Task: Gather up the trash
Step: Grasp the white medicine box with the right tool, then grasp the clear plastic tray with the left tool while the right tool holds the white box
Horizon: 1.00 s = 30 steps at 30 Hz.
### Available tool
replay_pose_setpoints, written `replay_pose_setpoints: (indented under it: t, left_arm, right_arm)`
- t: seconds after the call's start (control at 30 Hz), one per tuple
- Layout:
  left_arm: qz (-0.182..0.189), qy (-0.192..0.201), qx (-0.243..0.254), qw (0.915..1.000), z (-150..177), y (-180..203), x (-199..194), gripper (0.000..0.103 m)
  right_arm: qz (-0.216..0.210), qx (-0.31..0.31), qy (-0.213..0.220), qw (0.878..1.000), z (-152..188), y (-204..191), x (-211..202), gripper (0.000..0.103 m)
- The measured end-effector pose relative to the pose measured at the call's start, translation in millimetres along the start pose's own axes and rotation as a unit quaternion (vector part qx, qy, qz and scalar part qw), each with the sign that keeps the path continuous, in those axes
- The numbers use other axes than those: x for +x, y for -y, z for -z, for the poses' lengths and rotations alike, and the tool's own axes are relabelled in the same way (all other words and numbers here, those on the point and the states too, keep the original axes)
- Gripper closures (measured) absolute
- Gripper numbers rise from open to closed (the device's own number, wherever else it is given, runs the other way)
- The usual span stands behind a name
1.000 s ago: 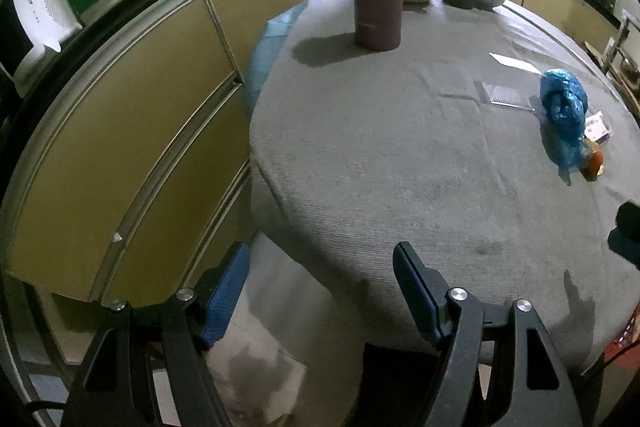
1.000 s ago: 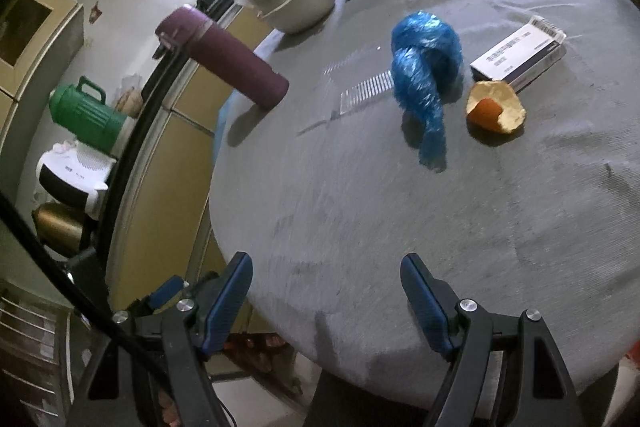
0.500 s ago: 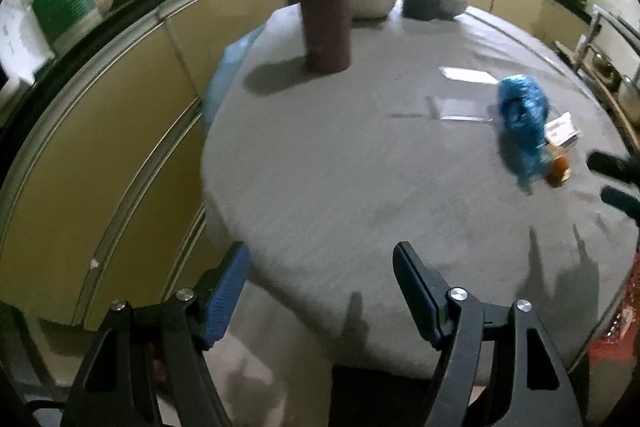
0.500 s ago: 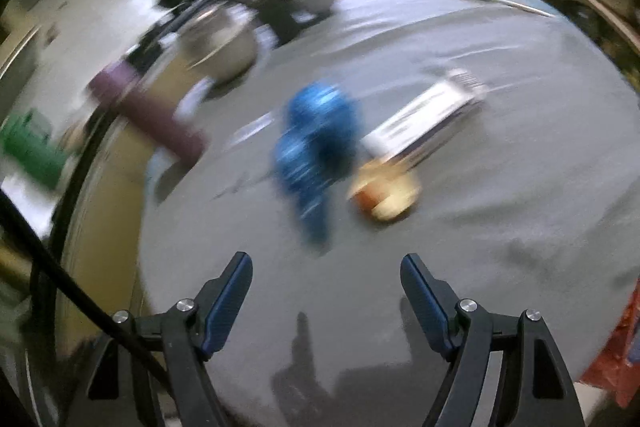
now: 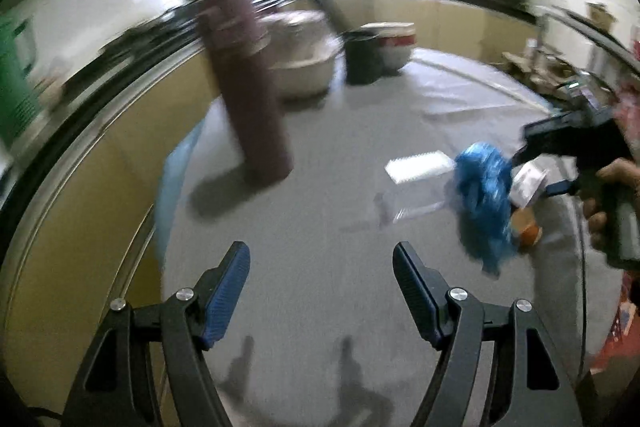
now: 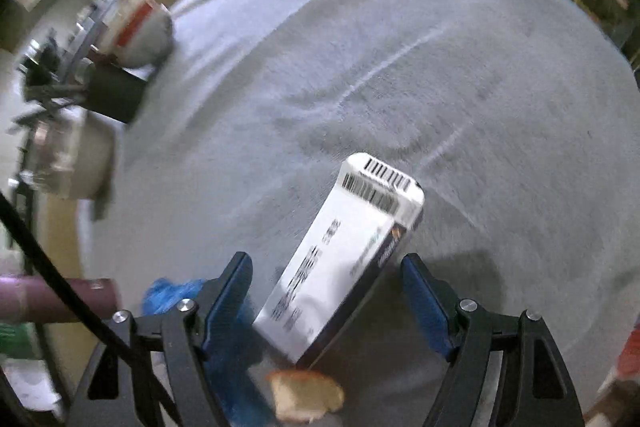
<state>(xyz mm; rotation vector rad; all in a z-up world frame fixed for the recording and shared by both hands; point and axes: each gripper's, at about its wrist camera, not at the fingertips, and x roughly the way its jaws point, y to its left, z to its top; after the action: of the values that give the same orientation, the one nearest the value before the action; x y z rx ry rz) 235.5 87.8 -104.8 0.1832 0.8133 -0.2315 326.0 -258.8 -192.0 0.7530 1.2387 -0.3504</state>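
On the grey-clothed round table (image 5: 320,219) lie a crumpled blue plastic bag (image 5: 486,195), an orange peel (image 5: 527,230), a white carton with a barcode (image 6: 344,267) and a clear plastic wrapper (image 5: 418,167). My right gripper (image 6: 327,267) is open, its fingers on either side of the white carton, with the peel (image 6: 306,401) and blue bag (image 6: 176,293) just below. In the left wrist view the right gripper (image 5: 538,169) hovers over the carton (image 5: 529,183). My left gripper (image 5: 322,257) is open and empty above the table's near part.
A tall maroon flask (image 5: 248,95) stands at the table's back left. Behind it are a metal bowl (image 5: 304,63), a black cup (image 5: 362,57) and a red-and-white bowl (image 5: 396,43). Yellow cabinets (image 5: 80,187) curve along the left.
My right gripper has moved forward across the table and now straddles the white carton. My left gripper has moved in over the table, closer to the trash.
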Motion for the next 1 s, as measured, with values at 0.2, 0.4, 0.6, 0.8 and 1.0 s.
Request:
replay_pose_setpoints:
  t: [0.2,0.4,0.6,0.8,1.0]
  left_arm:
    - [0.112,-0.001,0.068,0.9914,-54.7,6.1,46.9,0.028]
    - [0.196,-0.049,0.089,0.9753,-91.8,29.1,96.4,0.028]
    - [0.182,-0.120,0.009,0.9759,-100.9,39.2,149.3,0.029]
    - [0.210,-0.133,-0.042,0.9678,-79.3,37.1,154.7,0.052]
    - [0.215,-0.107,-0.026,0.9703,-55.0,36.8,118.0,0.077]
  right_arm:
    - [0.080,-0.090,0.018,0.993,3.1,-29.8,9.6,0.026]
    - [0.081,-0.158,0.031,0.984,19.2,-25.1,3.4,0.036]
    - [0.087,-0.206,0.042,0.974,48.4,-0.7,-8.2,0.036]
    - [0.075,-0.232,0.061,0.968,71.6,13.2,-17.9,0.036]
    - [0.048,-0.240,0.082,0.966,89.2,35.3,-24.2,0.036]
